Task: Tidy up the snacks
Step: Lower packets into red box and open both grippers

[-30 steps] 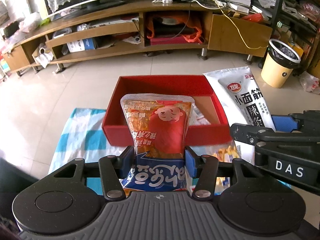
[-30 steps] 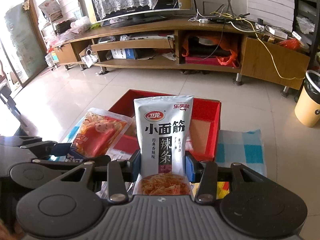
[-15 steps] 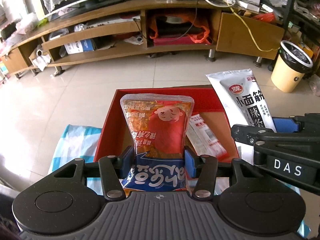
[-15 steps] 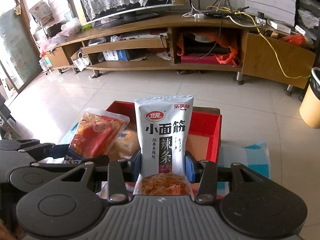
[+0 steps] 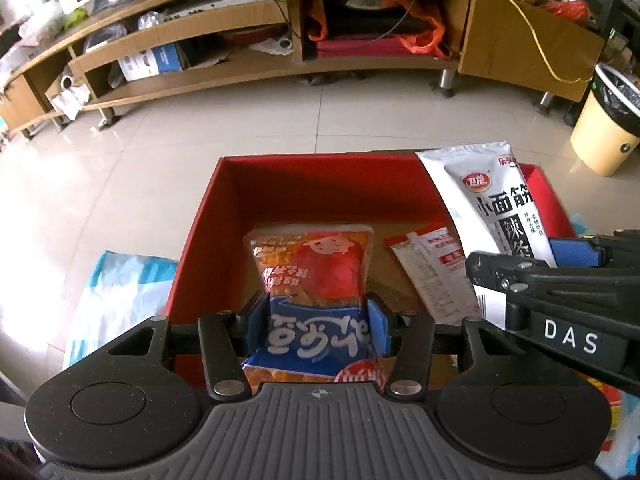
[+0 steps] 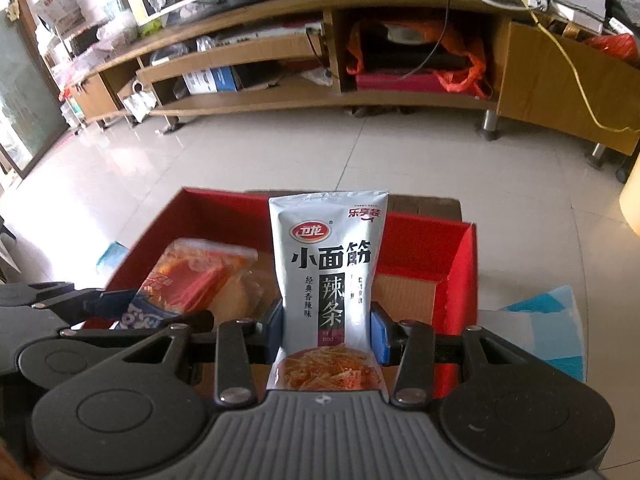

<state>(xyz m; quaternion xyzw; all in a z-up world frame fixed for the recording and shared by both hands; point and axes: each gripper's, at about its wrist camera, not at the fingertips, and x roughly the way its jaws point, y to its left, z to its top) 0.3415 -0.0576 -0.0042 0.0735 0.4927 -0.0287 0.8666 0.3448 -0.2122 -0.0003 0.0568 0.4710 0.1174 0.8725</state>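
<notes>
Two grippers over red box: left gripper clamps orange packet, right gripper white packet.

Both views come from fisheye cameras mounted just behind the fingers of each hand-held gripper, looking forward and steeply down along them. The left camera sits close above the red box, seeing its floor from the near left side, with the tiled floor and the wooden TV stand far beyond. The right camera looks from slightly further right at the same red box and TV stand. Each view catches the other tool at its edge: the right hand-held gripper on the left view's right side, the left hand-held gripper on the right view's left.
</notes>
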